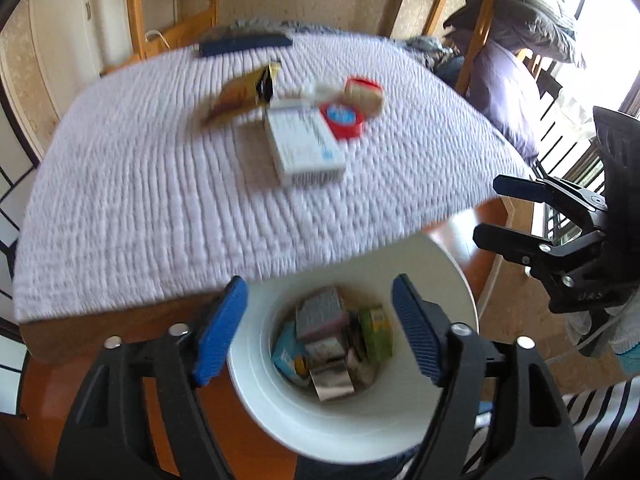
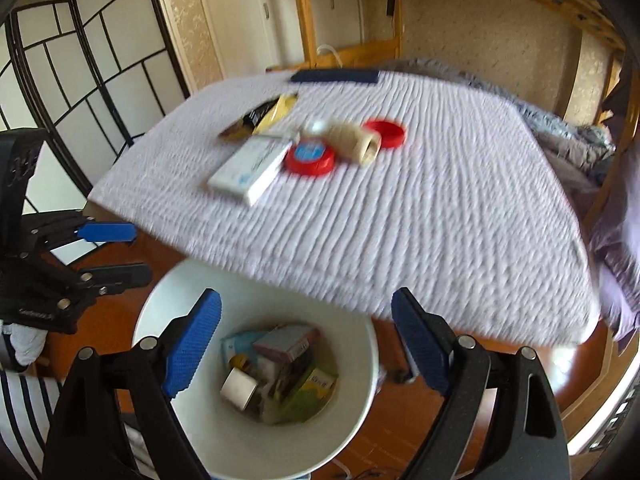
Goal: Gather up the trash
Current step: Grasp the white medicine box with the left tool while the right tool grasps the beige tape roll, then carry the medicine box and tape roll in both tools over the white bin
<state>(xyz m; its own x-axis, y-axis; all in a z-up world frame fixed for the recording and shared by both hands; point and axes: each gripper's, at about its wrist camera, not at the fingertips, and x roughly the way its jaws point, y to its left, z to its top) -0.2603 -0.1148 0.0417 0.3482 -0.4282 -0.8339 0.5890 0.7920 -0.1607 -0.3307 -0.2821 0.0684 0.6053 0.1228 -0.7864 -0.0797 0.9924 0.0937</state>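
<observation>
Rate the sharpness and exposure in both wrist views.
Left wrist: the white box and wrappers on the table are motion-smeared, the window at upper right is blown out. Right wrist: similar smear on the bedspread, edges fisheye-bent; the bin contents stay readable.

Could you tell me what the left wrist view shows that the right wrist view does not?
Only the left wrist view shows the right tongs from the side and hanging clothes at upper right. Only the right wrist view shows the left tongs from the side and the folding screen. Both share the white bin holding trash, the white quilted cloth, the white box, the red lids, and open, empty tongs.
</observation>
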